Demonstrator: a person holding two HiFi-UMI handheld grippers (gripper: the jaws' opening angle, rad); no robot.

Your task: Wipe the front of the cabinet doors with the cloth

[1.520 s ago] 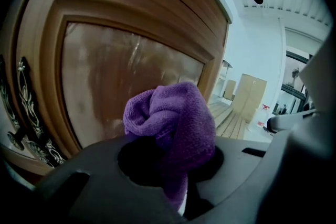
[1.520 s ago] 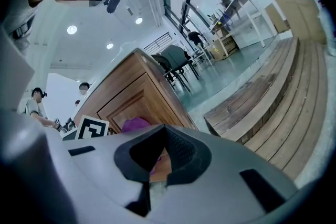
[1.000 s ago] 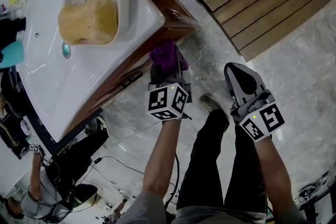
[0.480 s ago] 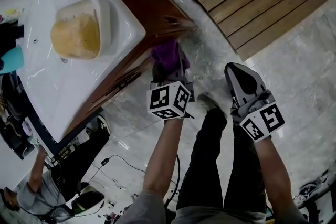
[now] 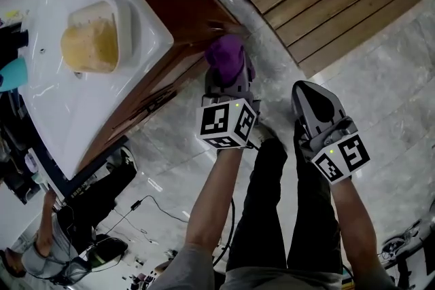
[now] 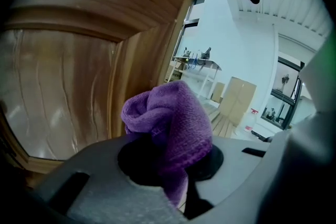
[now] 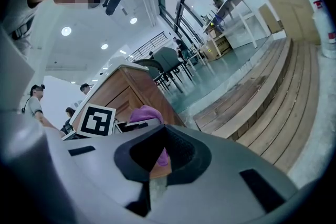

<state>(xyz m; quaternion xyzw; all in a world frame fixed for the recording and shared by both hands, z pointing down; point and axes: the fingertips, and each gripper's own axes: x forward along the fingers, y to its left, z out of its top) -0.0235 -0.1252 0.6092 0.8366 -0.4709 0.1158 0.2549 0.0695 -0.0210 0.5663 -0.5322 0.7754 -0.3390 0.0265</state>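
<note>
Head view: left gripper (image 5: 228, 85) is pinched on the purple cloth (image 5: 228, 56), w/ the bunch sticking out past the tips toward the upper middle of the frame, right at the brown cabinet (image 5: 197, 17) front near its corner. The cabinet front runs diagonally, lower left to upper right, so any stroke has to follow that line.

Left gripper view: cloth (image 6: 170, 123) sits centre frame, clamped in the left gripper (image 6: 168, 170). The cabinet door (image 6: 58, 97) panel fills the left side, i.e. the door lies left of and ahead of the wad. The wad overlaps the door's right-hand frame; can't tell if it's actually touching.

Right gripper (image 5: 311, 95) hangs over the floor (image 5: 380, 98) at right, well apart from the cabinet, so the left one is nearer by far. Right gripper view: right gripper (image 7: 156, 168) jaws pressed together, nothing in them.

Vs 0.5 s ago: cloth + left gripper have shifted up and a bit right in frame, closer to the cabinet corner. Right gripper is approx where it was. Probably mid-wipe along the door's outer edge.
</note>
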